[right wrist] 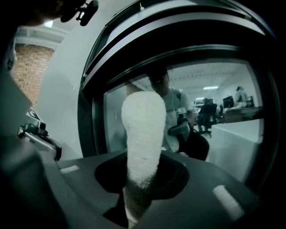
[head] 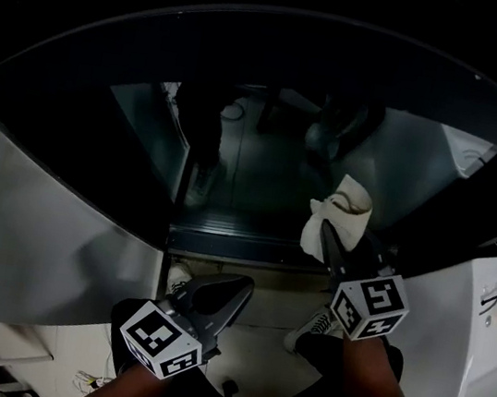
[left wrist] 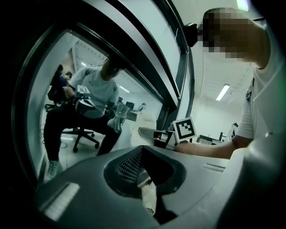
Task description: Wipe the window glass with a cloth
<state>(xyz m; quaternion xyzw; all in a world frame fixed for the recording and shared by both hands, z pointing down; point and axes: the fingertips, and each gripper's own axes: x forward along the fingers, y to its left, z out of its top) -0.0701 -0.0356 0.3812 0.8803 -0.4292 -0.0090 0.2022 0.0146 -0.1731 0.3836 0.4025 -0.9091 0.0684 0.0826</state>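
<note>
We are clamping right gripper (head: 329, 239) on white cloth (head: 341, 213) and holding it at lower right corner of window glass (head: 263, 163); contact is unclear. Left gripper (head: 226, 292) is idling below the frame, jaws together, empty. No wipe marks are showing, so we are judging most of the pane is left to do.

My left gripper (head: 236, 286) hangs low, jaws closed together on nothing, tips angled up and to the right. My right gripper (head: 329, 240) reaches higher and further forward on a bare right forearm (head: 370, 390), jaws clamped on the white cloth (head: 339, 215) standing up between them.
</note>
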